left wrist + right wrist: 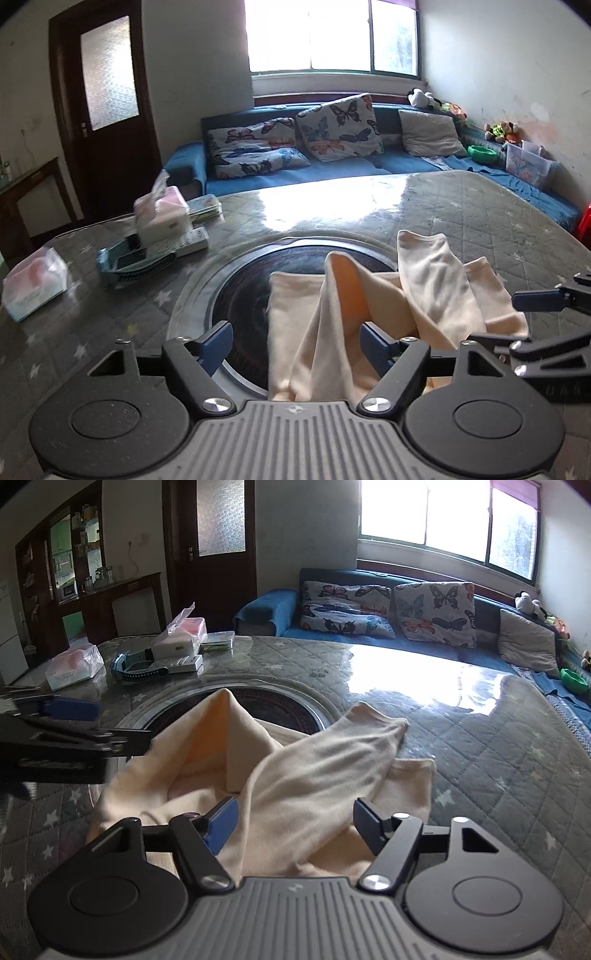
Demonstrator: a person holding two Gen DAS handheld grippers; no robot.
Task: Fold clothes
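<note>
Cream garment (373, 317): crumpled, lying bottom centre of the left wrist view, partly over the dark round inset (258, 280) in the table and partly on the grey quilted star-print table cover (461, 221). Two folds stand up as peaks; one sleeve-like tube (428, 273) rises right of centre. In the right wrist view the same garment (295, 782) fills the lower middle, tube end pointing to the right of frame.

Left gripper (295, 343): blue-padded fingers apart, cloth running between them, not clamped. Right gripper (291, 821): fingers likewise apart, cloth bunched between and under them, no grip seen. Each gripper shows in the other's view at the frame edge: right one at far right (539, 299), left one at far left (70, 709).

Surroundings: tissue packs (162, 214) and a small teal tray (136, 258) at left of the table. Blue sofa (369, 162) with butterfly cushions (340, 125) across upper centre, bright window (332, 33) above, dark door (107, 92) upper left.
</note>
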